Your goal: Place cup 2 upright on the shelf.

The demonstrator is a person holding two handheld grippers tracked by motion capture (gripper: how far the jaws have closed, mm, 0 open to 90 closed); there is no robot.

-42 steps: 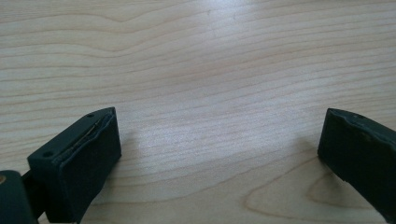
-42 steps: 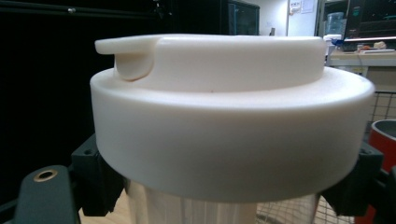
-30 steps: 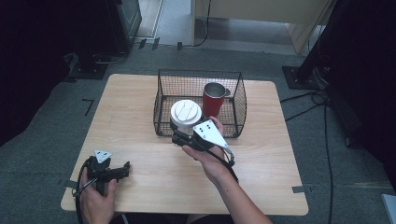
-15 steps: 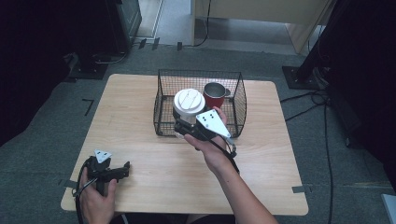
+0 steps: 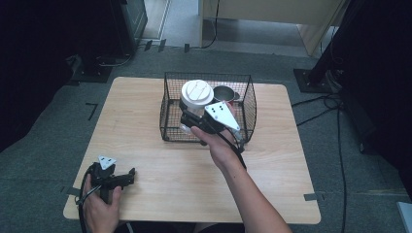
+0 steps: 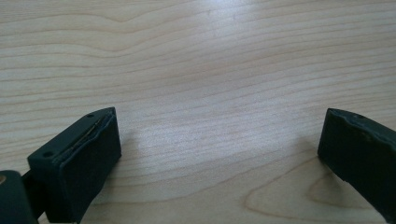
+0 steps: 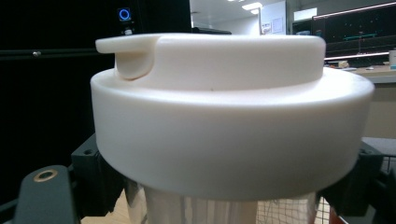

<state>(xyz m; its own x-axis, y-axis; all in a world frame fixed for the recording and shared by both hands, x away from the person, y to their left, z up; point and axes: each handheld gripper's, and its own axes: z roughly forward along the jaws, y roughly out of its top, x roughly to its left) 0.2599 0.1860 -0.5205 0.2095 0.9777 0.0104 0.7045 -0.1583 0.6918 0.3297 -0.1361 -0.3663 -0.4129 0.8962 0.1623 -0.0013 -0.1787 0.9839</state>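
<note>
I have the right gripper (image 5: 190, 119) clamped on the white-lidded cup (image 5: 196, 95), holding it over the wire basket (image 5: 170, 121); its lid (image 7: 231, 107) hides most of my fingers (image 7: 95, 175) from the right gripper's camera. The left gripper (image 5: 127, 177) rests spread and idle on the bench (image 5: 145, 107), and behind the cup a metal cup (image 5: 224, 93) is partly hidden.

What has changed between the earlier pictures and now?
The right tongs, shut on the white-lidded cup, carried it from in front of the wire basket up over its front edge. The red mug, the left tongs and the table stayed put.
</note>
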